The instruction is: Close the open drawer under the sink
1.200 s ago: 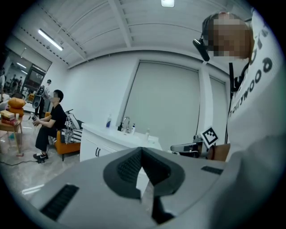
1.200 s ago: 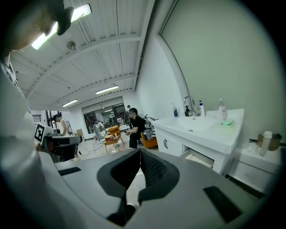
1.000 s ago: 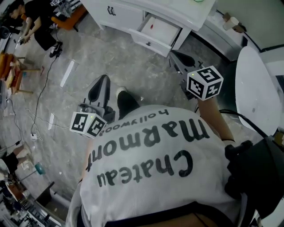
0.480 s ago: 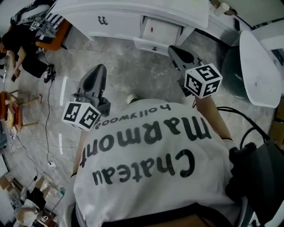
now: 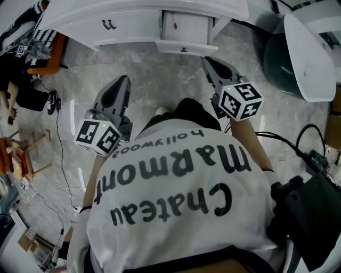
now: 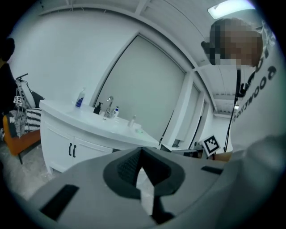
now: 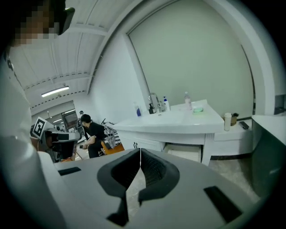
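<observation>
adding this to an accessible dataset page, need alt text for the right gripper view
The right gripper, jaws shut and empty, points at a white sink cabinet whose drawer under the counter stands open. Bottles stand by the faucet, and a person in black is in the background at left.

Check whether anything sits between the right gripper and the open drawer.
Nothing visible. Only bare floor lies between the right gripper and the drawer. The gripper's jaws are shut and empty.

before the sink cabinet (image 5: 144, 8)
the drawer (image 5: 184, 27) juts from it; right gripper (image 5: 209, 60) near its front, left gripper (image 5: 122, 80) further left, before the doors (image 5: 114, 25).
</observation>
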